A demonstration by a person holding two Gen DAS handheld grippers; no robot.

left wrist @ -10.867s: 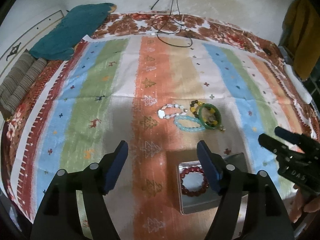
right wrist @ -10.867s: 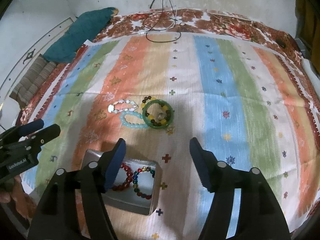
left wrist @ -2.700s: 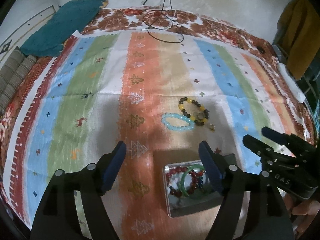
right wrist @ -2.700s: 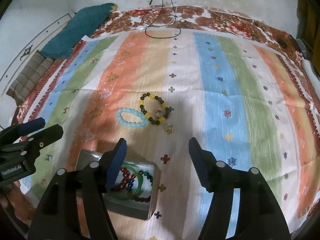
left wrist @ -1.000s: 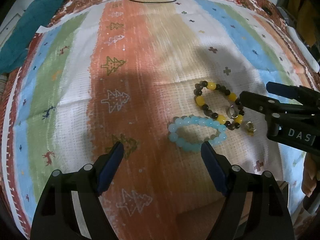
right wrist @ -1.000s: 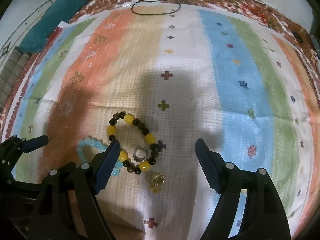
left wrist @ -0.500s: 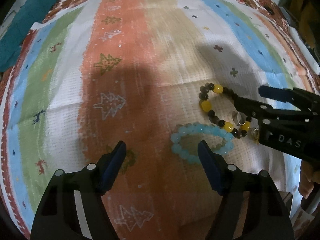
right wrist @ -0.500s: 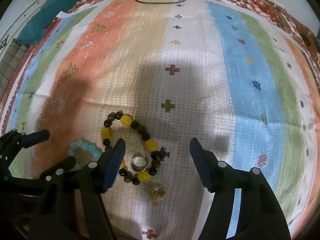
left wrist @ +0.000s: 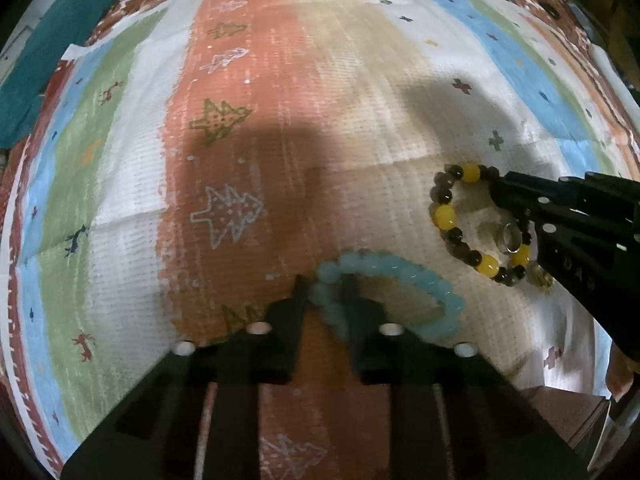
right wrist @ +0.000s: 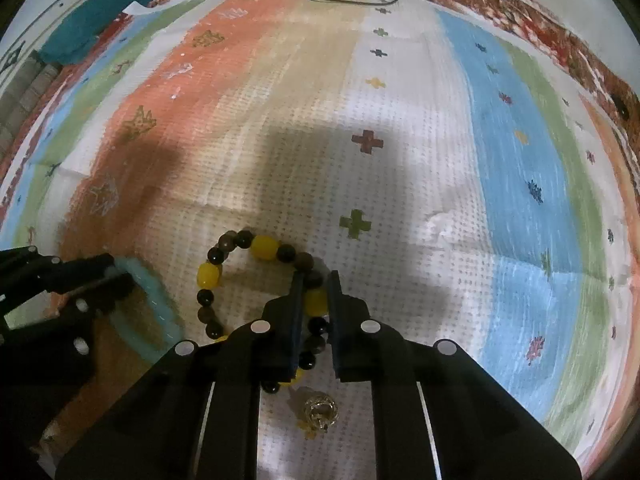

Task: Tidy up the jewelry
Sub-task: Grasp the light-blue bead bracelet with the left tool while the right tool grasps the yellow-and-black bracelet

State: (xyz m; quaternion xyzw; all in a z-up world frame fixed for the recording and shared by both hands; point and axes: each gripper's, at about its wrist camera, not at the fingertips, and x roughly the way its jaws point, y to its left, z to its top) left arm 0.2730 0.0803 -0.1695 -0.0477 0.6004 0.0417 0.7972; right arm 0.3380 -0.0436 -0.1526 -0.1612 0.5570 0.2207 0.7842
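Striped cloth (left wrist: 280,80) carries our 2 bracelets: our left gripper (left wrist: 324,296) has just closed its fingers on the blue bracelet (left wrist: 400,272), our right gripper (right wrist: 314,292) likewise on the yellow-and-brown bracelet (right wrist: 264,248).

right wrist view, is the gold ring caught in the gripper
No, the gold ring lies loose on the cloth while the right gripper pinches the yellow-and-dark bead bracelet.
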